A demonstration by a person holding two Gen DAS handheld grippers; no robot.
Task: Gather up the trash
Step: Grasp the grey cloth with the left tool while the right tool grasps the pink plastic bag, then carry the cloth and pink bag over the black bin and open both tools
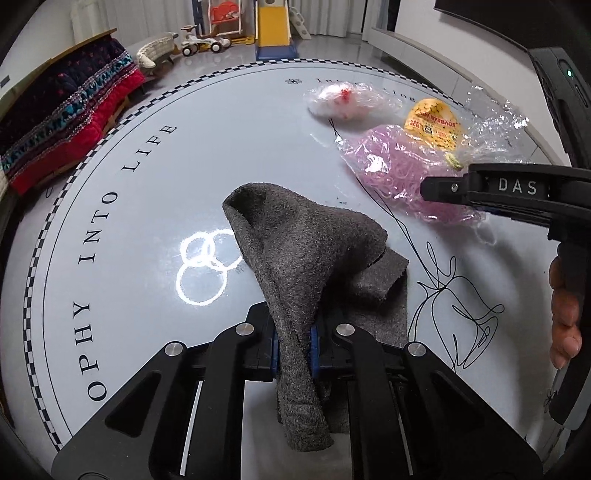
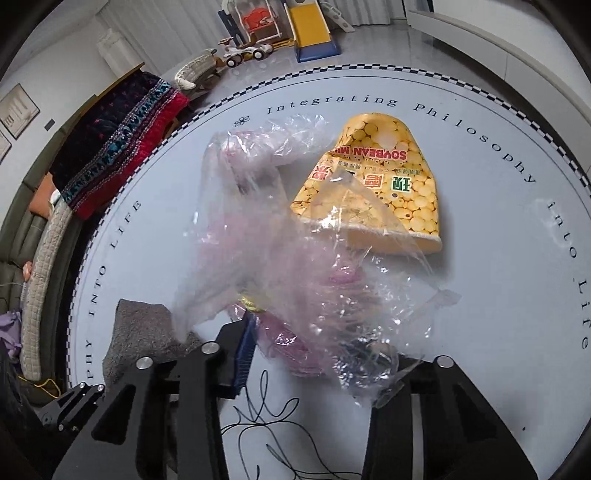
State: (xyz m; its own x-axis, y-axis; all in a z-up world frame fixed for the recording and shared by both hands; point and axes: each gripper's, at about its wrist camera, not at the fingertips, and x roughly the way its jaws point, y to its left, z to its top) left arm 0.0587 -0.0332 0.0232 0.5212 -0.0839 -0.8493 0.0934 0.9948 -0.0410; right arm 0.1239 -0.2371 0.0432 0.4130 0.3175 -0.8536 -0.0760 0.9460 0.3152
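Observation:
My left gripper (image 1: 293, 349) is shut on a grey felt cloth (image 1: 306, 251), which rises from the jaws and drapes onto the round white table (image 1: 122, 258). The cloth also shows in the right wrist view (image 2: 144, 332). My right gripper (image 2: 317, 354) stands open around a pink-tinted clear plastic bag (image 2: 280, 251); its jaws are wide apart with the bag between them. In the left wrist view the right gripper (image 1: 443, 188) is at that pink bag (image 1: 399, 173). A crushed yellow soybean milk cup (image 2: 384, 184) lies beyond the bag. A clear bag with white and red contents (image 1: 343, 99) lies farther off.
A black thread (image 1: 454, 295) curls on the table near the front right. A bench with a red and dark quilt (image 1: 62, 122) stands left of the table. Toys and a yellow slide (image 1: 273, 29) stand on the floor beyond.

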